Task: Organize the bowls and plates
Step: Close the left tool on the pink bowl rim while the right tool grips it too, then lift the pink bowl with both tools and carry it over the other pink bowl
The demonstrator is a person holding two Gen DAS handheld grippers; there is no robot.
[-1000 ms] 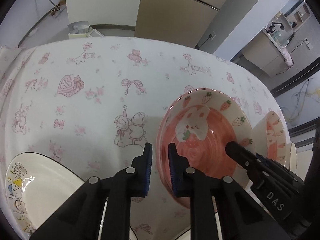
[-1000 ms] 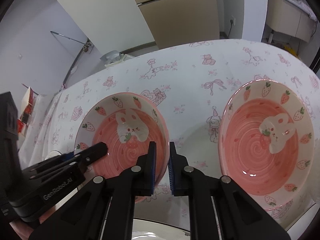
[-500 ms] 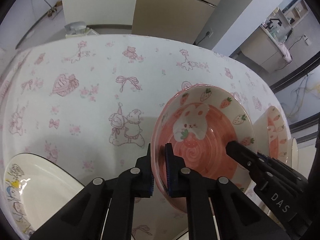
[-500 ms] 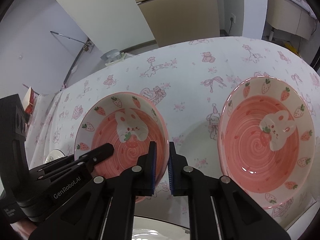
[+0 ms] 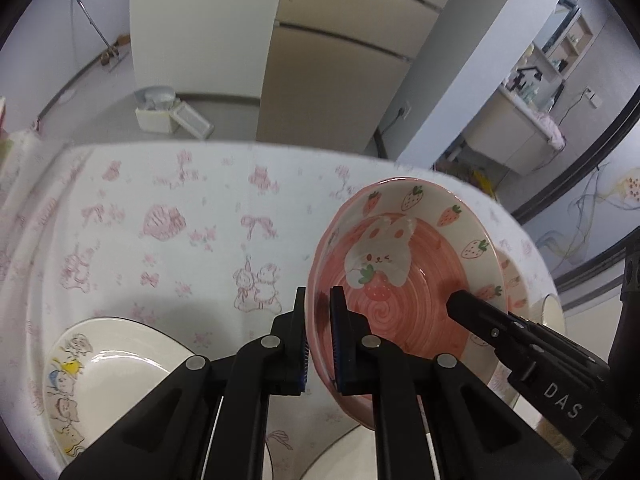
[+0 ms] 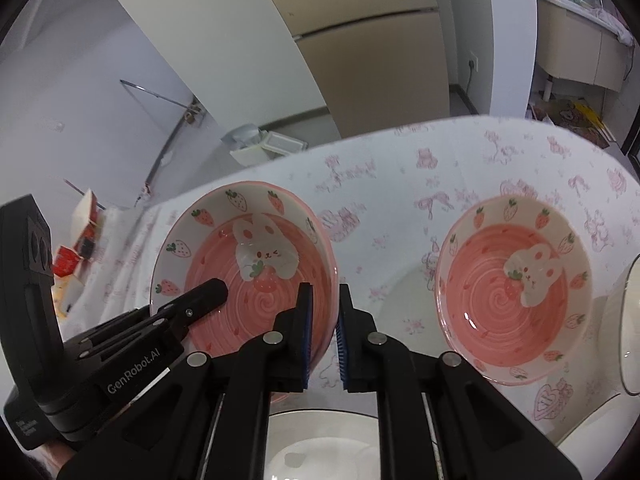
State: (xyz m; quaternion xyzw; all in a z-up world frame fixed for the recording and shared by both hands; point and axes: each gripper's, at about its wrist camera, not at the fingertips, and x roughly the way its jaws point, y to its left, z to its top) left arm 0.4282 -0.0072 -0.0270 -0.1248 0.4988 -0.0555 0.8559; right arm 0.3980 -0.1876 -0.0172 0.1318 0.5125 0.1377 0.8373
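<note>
We hold a round pink ceramic bowl (image 5: 404, 280) painted with a white rabbit and strawberries between both grippers, above the white tablecloth (image 5: 168, 216) with pink prints. Our left gripper (image 5: 319, 340) is clamped on the bowl's left rim, one pad inside and one outside; our right gripper (image 6: 323, 320) is clamped the same way on its right rim. A second matching pink rabbit bowl (image 6: 512, 288) rests on the cloth further right. A white plate with cartoon figures (image 5: 104, 368) lies near the lower left.
</note>
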